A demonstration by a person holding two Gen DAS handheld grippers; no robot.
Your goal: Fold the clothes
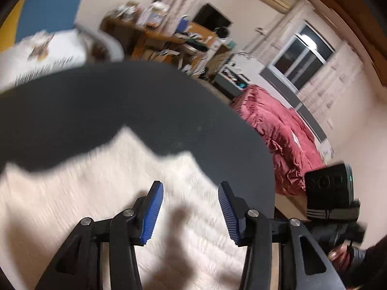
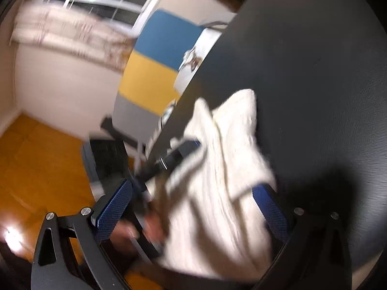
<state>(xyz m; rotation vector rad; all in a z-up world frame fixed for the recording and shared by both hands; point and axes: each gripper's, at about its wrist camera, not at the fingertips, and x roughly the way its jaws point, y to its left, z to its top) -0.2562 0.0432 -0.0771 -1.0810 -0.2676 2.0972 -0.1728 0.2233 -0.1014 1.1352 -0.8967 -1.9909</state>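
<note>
From the left wrist camera, a white knitted garment [image 1: 116, 193] lies spread on the near part of a round dark table [image 1: 135, 96], its ragged far edge leaving the rest of the tabletop bare. The left gripper [image 1: 190, 211] hangs just above the garment, its blue-padded fingers [image 1: 151, 213] apart with only cloth and shadow visible beneath the gap; nothing is pinched between them. Beyond the table's right rim sits a bed with a red quilt [image 1: 280, 135], and beyond the far rim a cluttered wooden desk [image 1: 169, 38]; a window [image 1: 302, 55] is set in the wall past the bed. At the table's right edge the other hand-held device [image 1: 331, 193] shows, with a person's hand [image 1: 341, 253] below it. From the right wrist camera, the same table [image 2: 302, 60] fills the right side, and the garment [image 2: 222, 181] lies bunched near its left rim, one pale corner raised toward the table's centre. The right gripper [image 2: 191, 207] has its blue pads wide apart, the garment lying in the gap and draped over the right pad [image 2: 273, 215]; the blur leaves it unclear whether the pads press it. The left gripper [image 2: 169, 159] crosses the table's left rim, and past that rim lie a blue, yellow and grey panel [image 2: 154, 72] and an orange floor [image 2: 36, 164].
</note>
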